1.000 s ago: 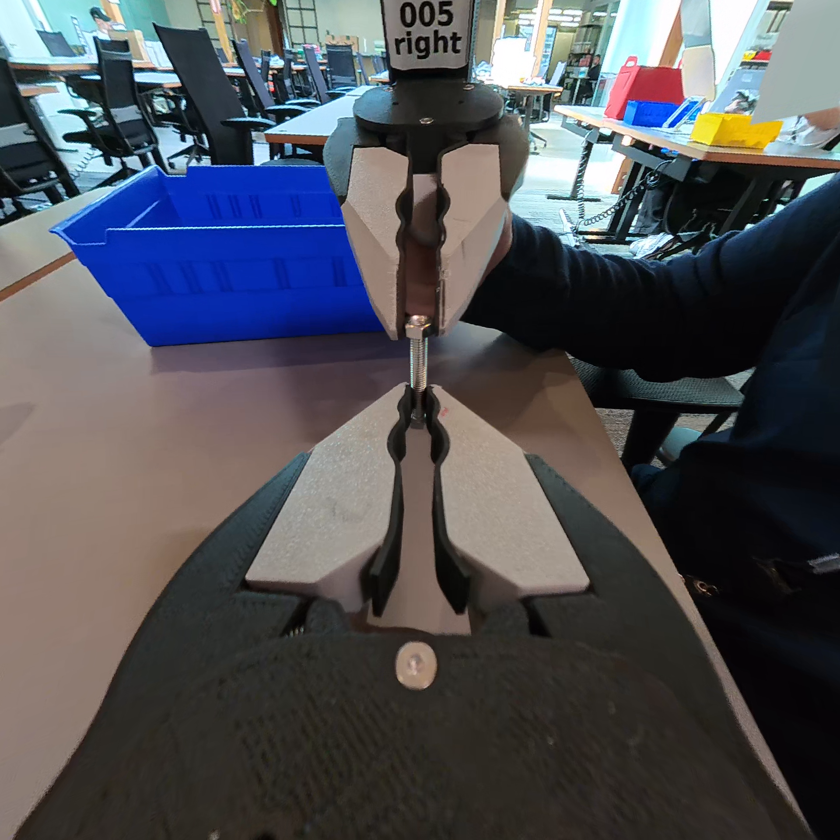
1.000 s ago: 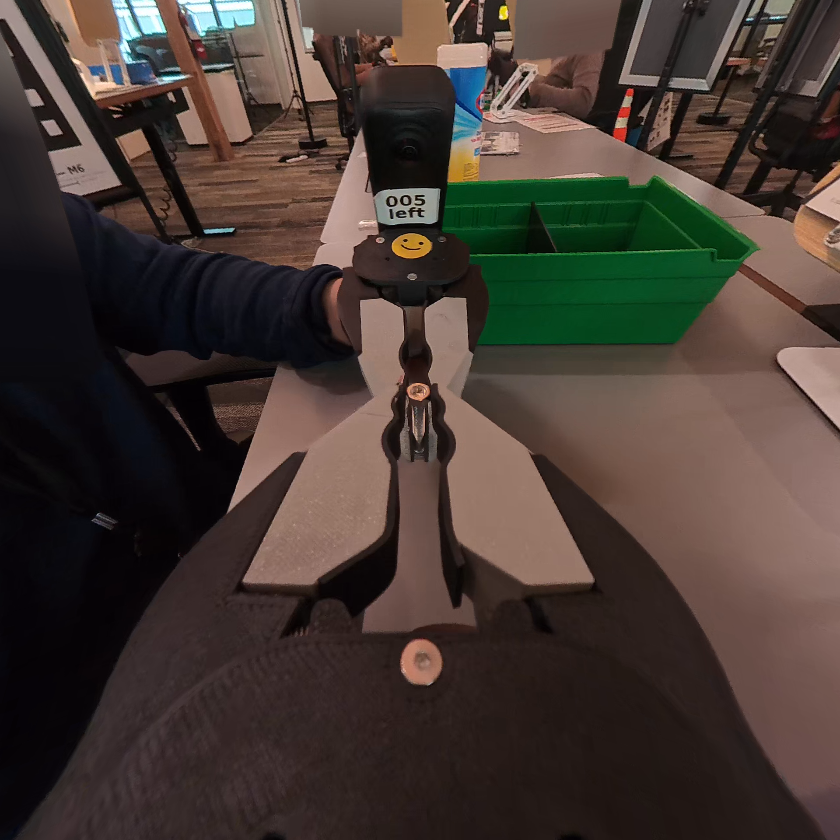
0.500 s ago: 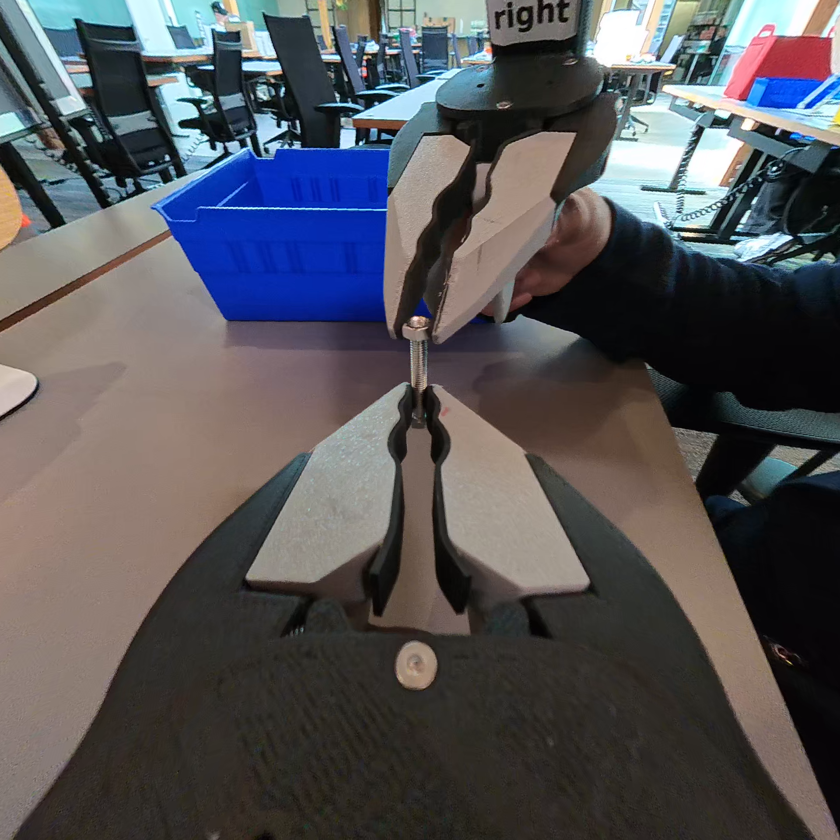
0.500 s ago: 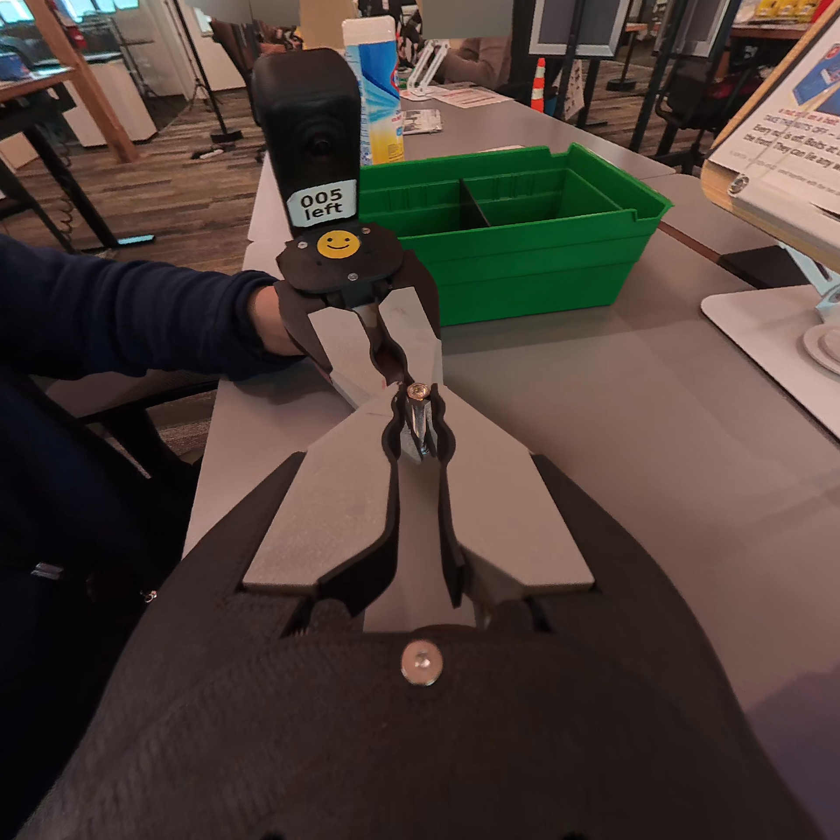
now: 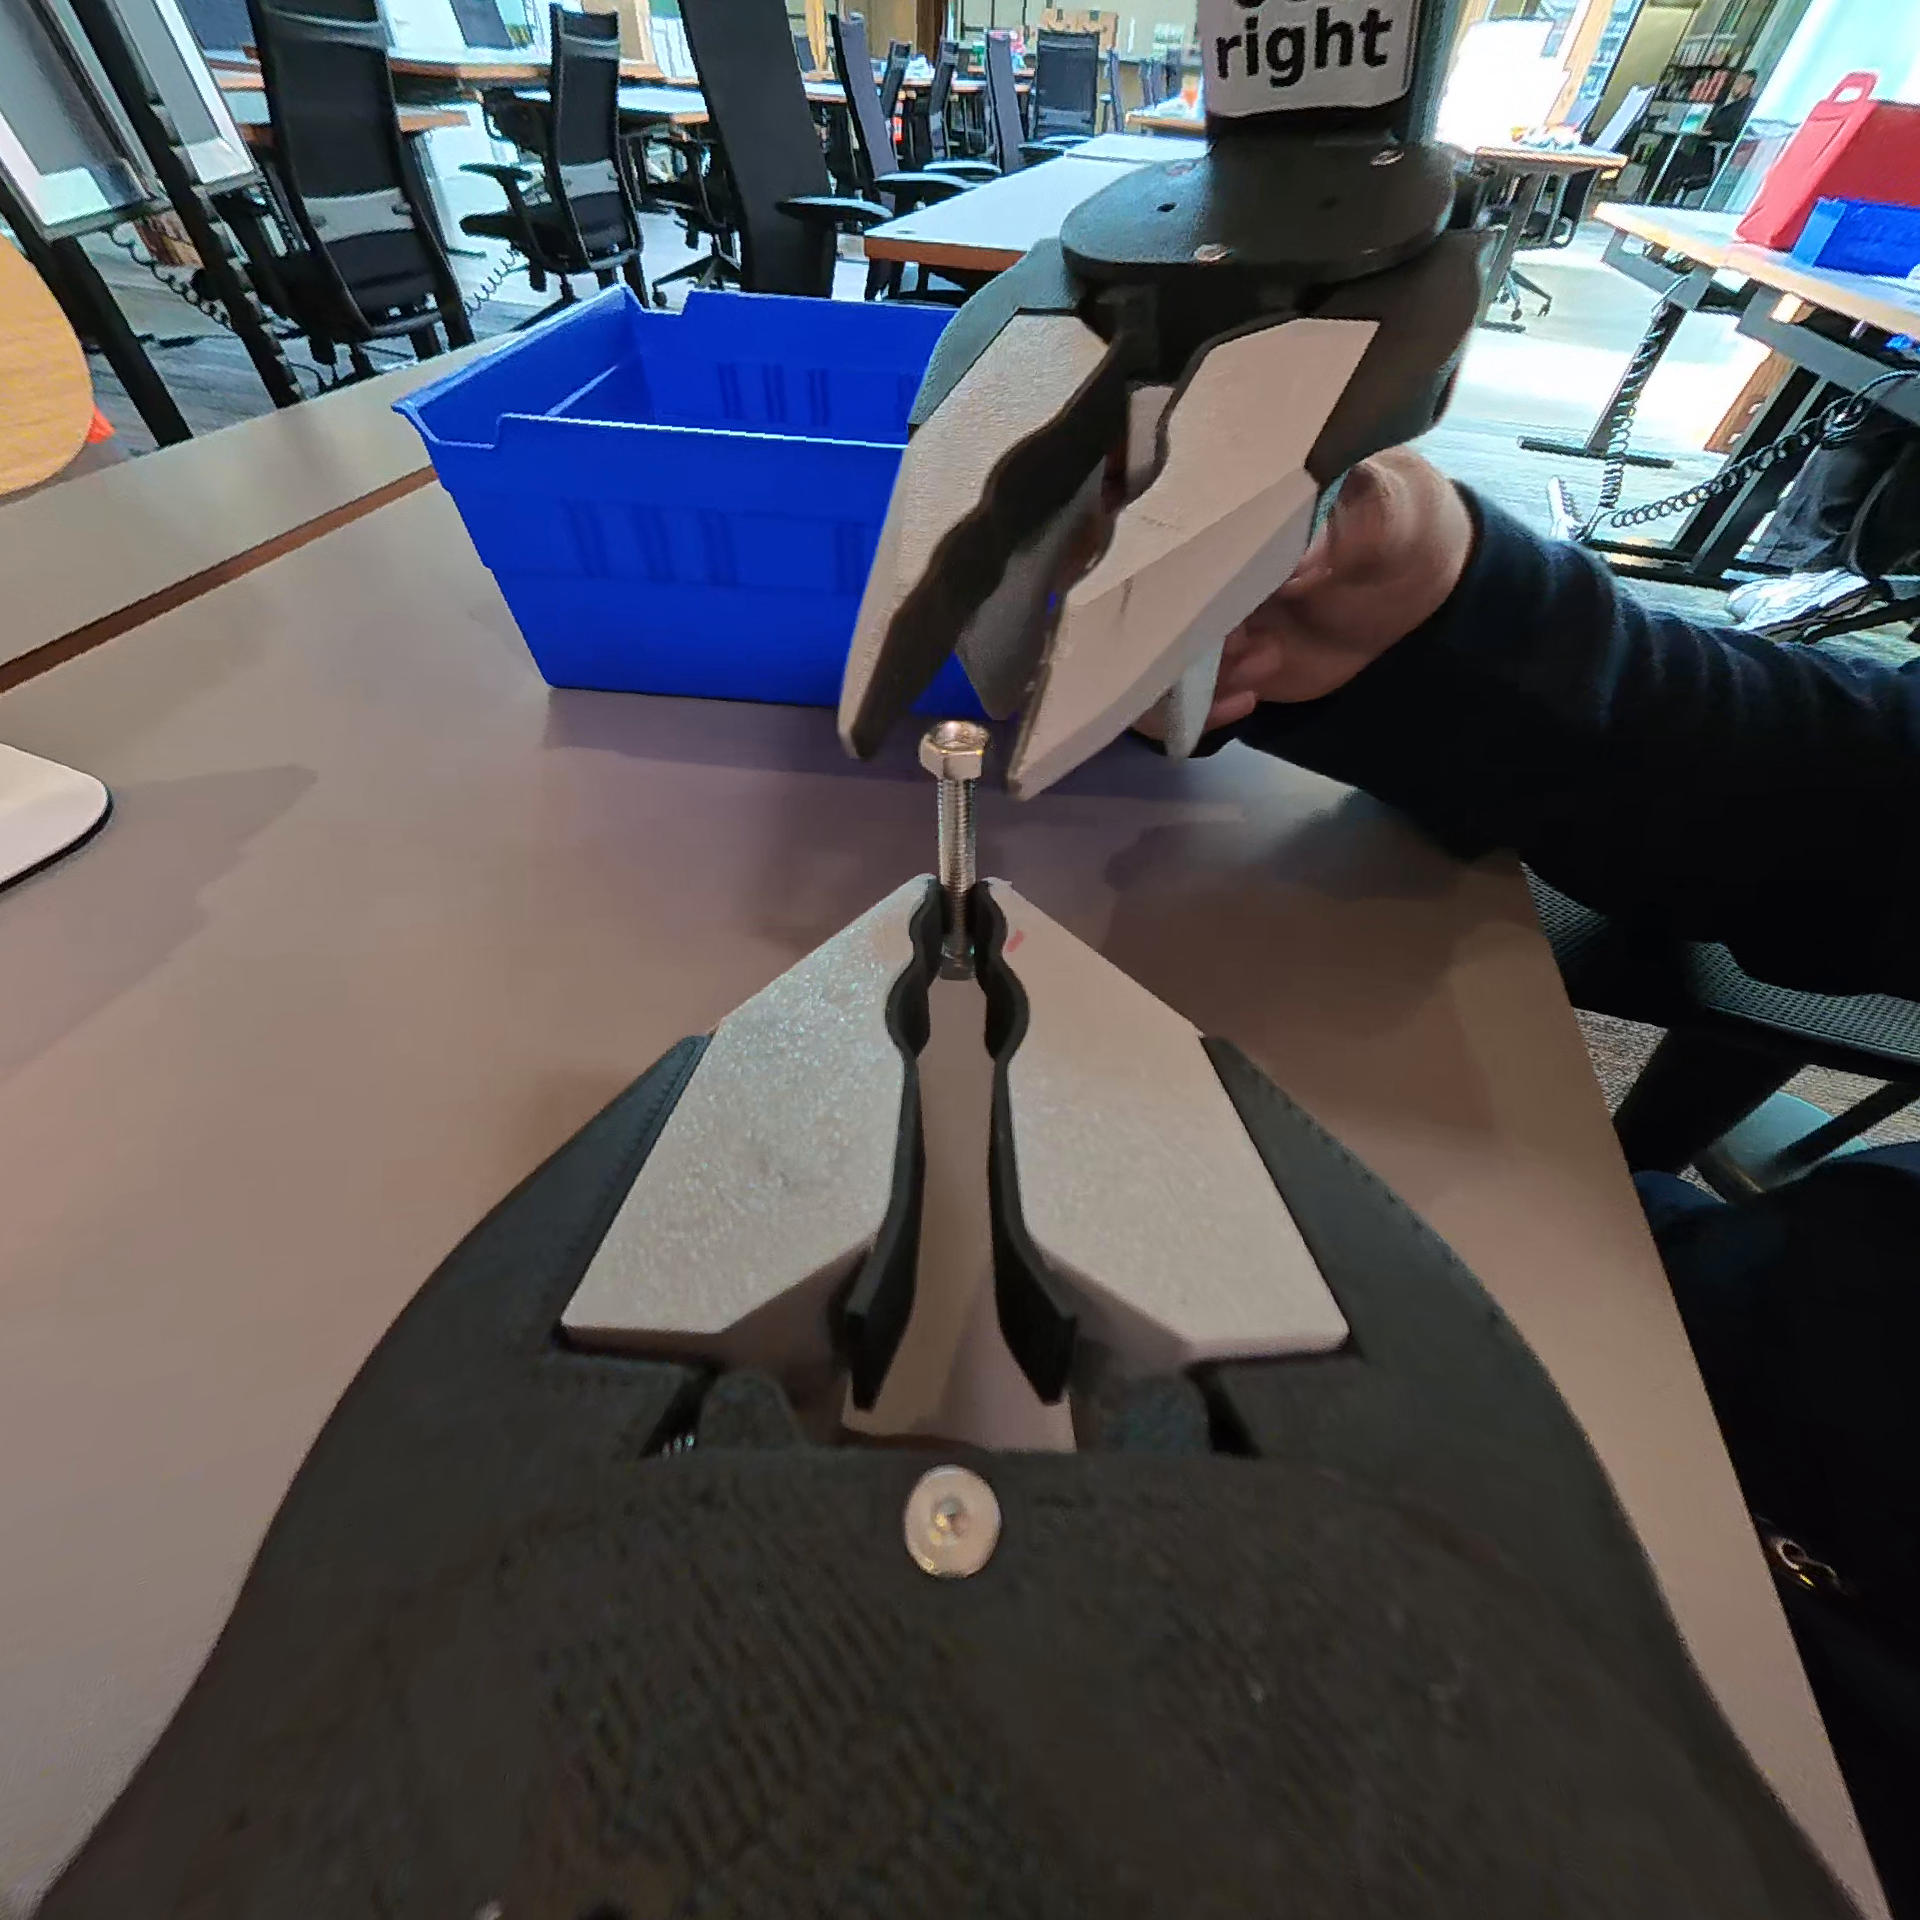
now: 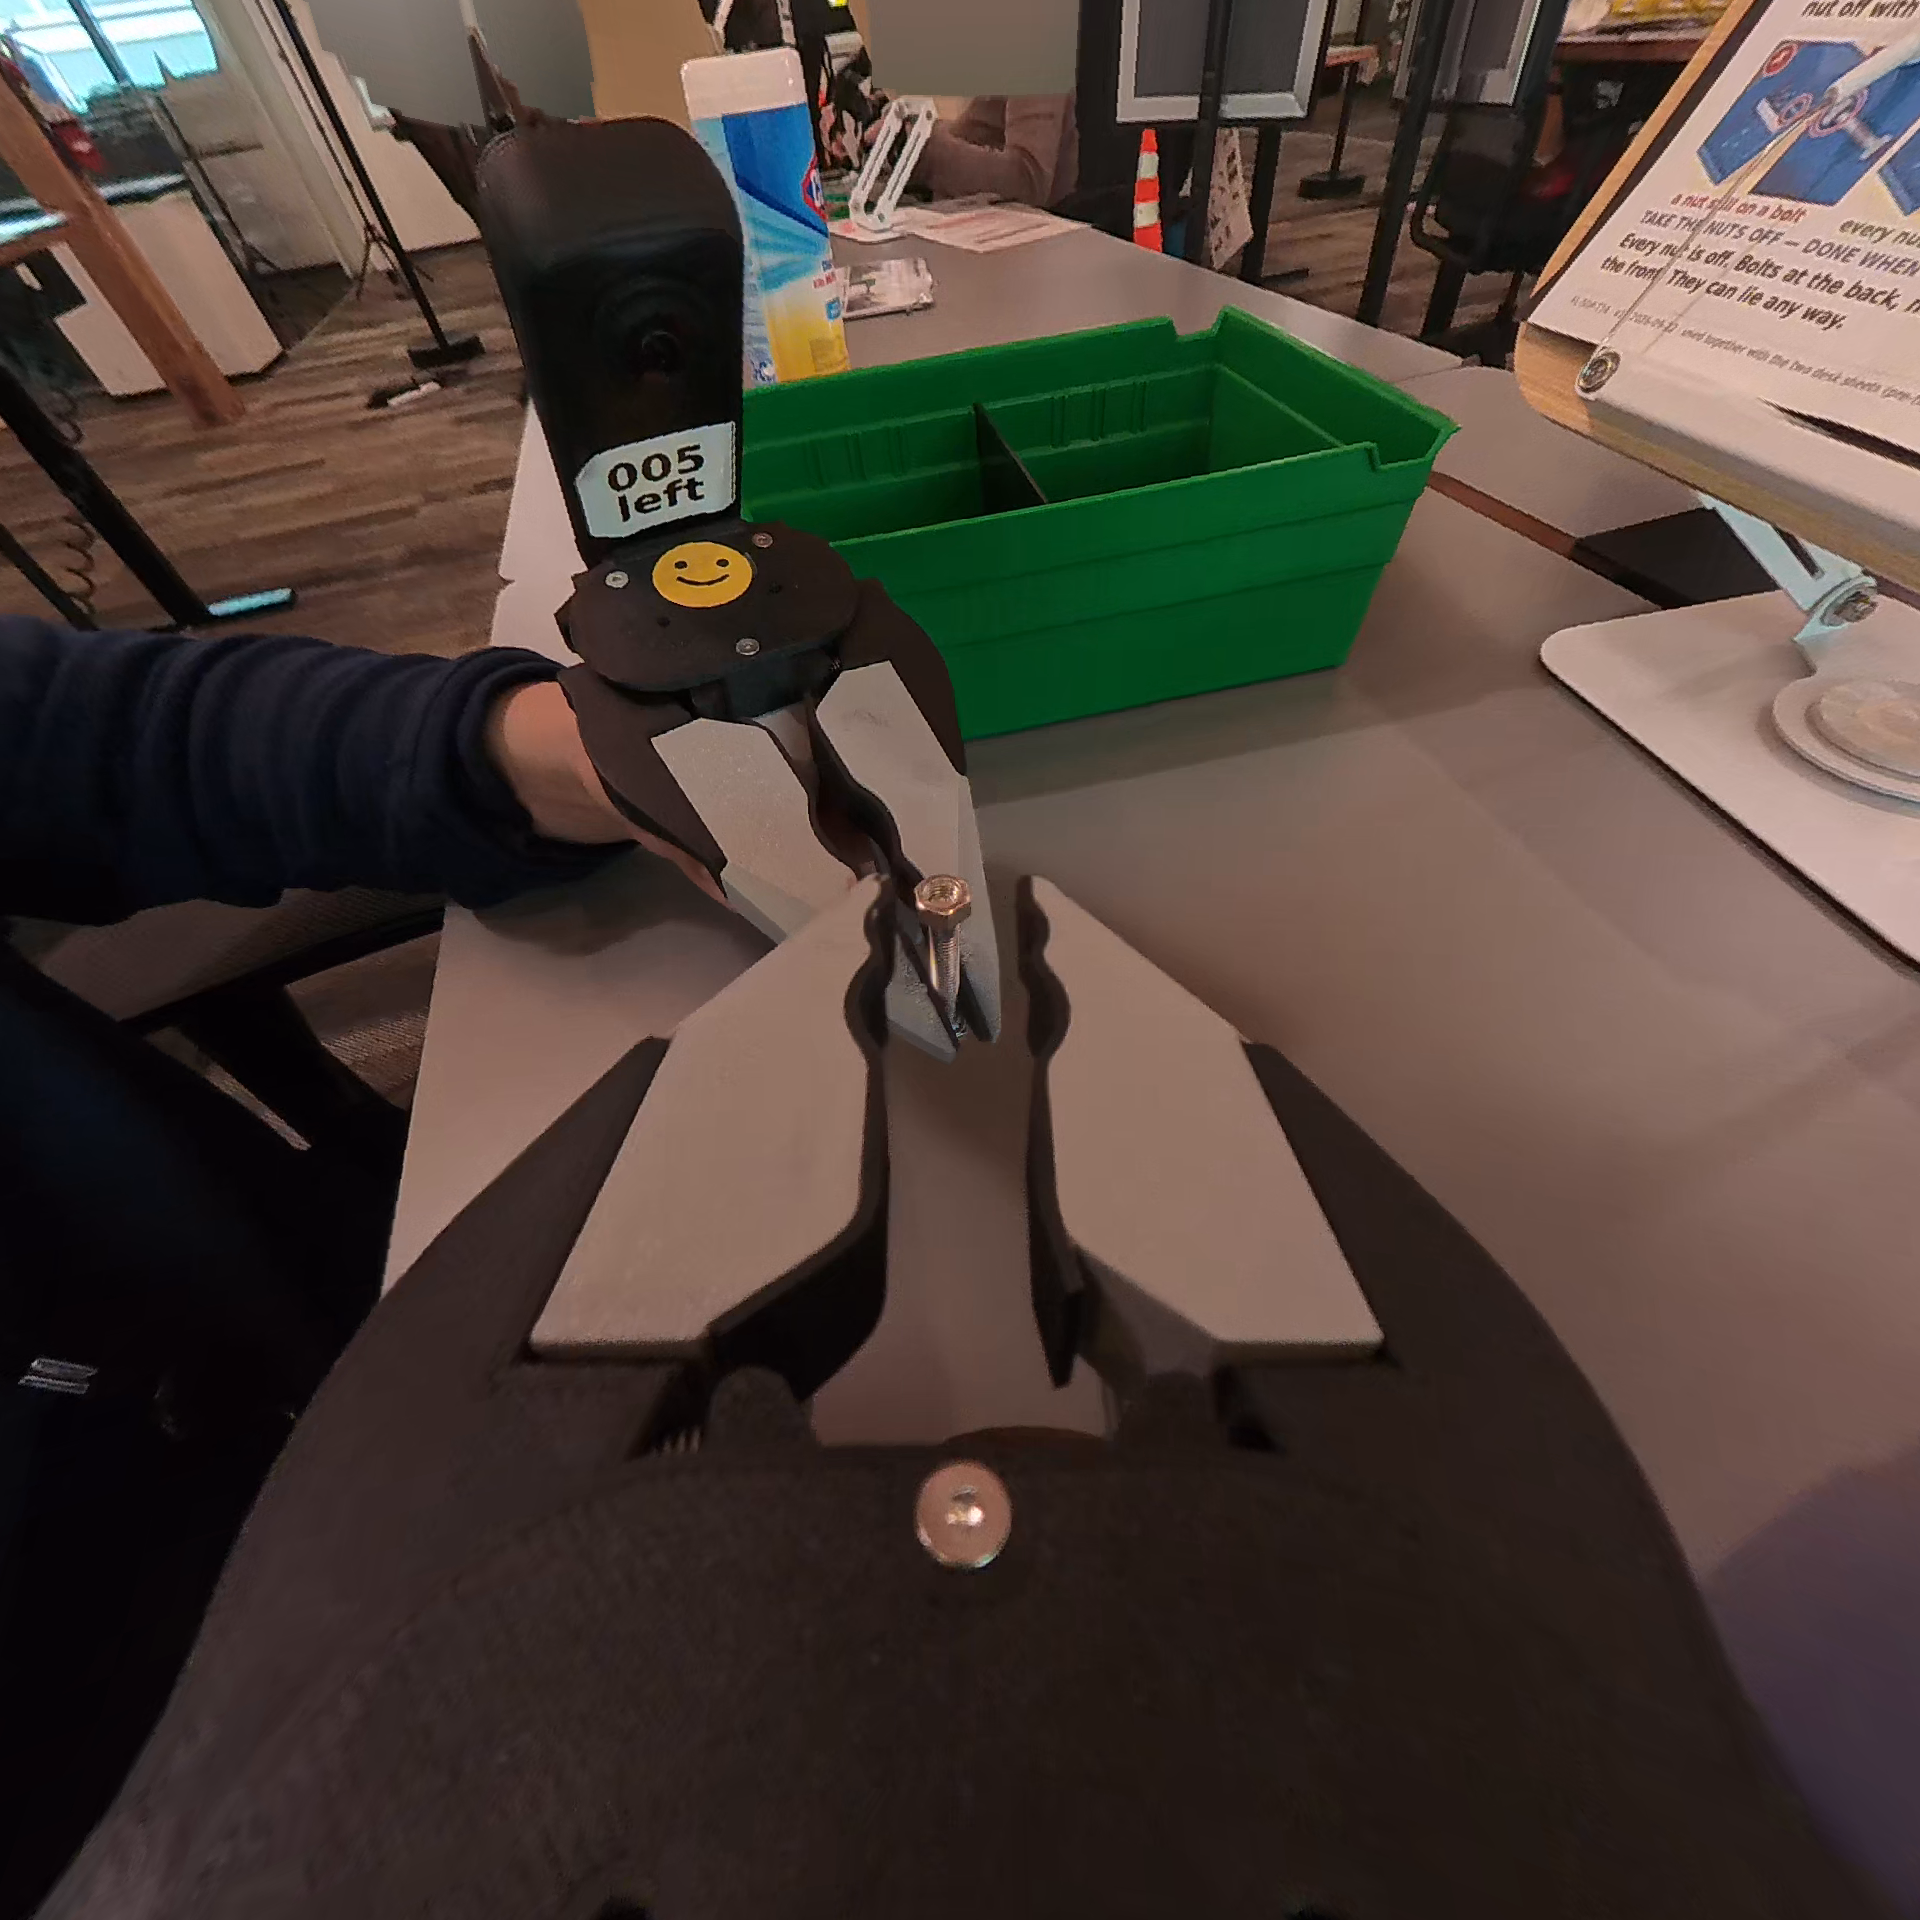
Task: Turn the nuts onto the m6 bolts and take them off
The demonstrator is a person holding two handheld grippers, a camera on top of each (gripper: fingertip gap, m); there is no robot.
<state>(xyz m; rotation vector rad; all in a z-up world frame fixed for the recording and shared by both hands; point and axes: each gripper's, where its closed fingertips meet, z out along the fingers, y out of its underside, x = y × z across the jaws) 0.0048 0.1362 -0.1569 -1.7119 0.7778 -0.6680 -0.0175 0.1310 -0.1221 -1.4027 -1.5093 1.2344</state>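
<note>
My left gripper (image 5: pixel 956 899) is shut on the lower end of a silver M6 bolt (image 5: pixel 954 831) and holds it upright above the grey table (image 5: pixel 312 935). A hex nut (image 5: pixel 954 750) sits at the bolt's top end. My right gripper (image 5: pixel 940 764) comes down from above, tilted, with its jaws open on either side of the nut and not touching it. In the right wrist view the nut (image 6: pixel 942 896) lies between my open right gripper's (image 6: pixel 948 894) fingers, and the left gripper (image 6: pixel 956 1039) grips the bolt (image 6: pixel 940 977) from the left.
A blue bin (image 5: pixel 675 540) stands on the table behind the bolt. A green divided bin (image 6: pixel 1143 582) stands behind the left gripper, with a wipes canister (image 6: pixel 769 208) beyond it. An instruction board (image 6: pixel 1745 208) on a white stand (image 6: pixel 1714 727) is at the right. Both grippers' tips are close together, under 4 cm apart.
My right gripper was shut on the nut. It tilted, then opened and let go of the nut. My left gripper keeps its hold on the bolt.
</note>
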